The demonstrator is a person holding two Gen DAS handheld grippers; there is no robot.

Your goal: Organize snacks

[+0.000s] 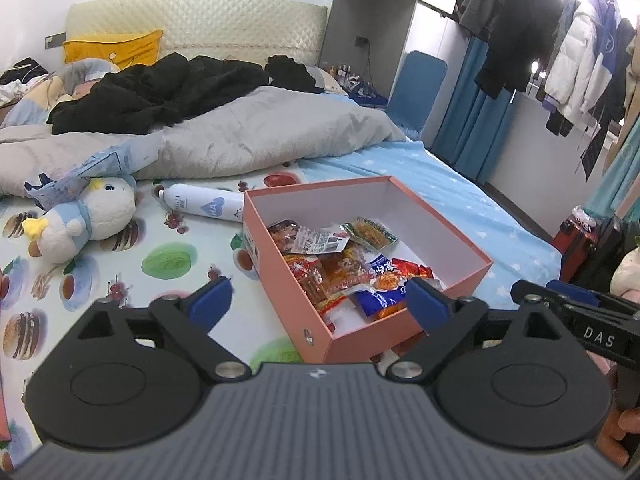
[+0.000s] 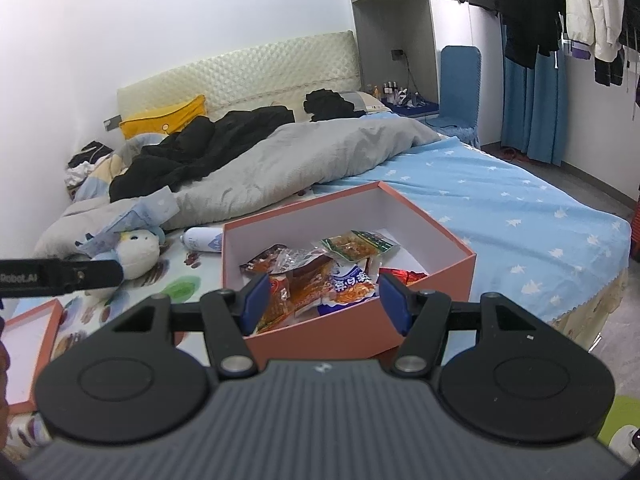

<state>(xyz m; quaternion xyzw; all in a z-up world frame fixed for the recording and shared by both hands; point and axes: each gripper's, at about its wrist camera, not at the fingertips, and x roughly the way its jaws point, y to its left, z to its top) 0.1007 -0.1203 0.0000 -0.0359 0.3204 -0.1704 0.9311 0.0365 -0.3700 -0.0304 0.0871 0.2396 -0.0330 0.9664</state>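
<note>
A salmon-pink cardboard box [image 1: 280,276] with a white inside stands open on the bed, also in the right wrist view [image 2: 440,280]. Several snack packets [image 1: 340,264] lie inside it, red, orange, green and blue [image 2: 320,268]. My left gripper [image 1: 320,304] is open and empty, hovering just before the box's near corner. My right gripper [image 2: 324,300] is open and empty, over the box's near edge. The right gripper shows at the right edge of the left wrist view [image 1: 580,312]; the left one shows at the left of the right wrist view [image 2: 60,274].
The pink box lid [image 2: 28,344] lies at the left. A plush duck [image 1: 88,216] and a white bottle [image 1: 200,206] lie on the fruit-print sheet [image 1: 168,264]. A grey duvet [image 1: 240,136] with black clothes covers the far bed. Clothes hang at the right [image 1: 560,40].
</note>
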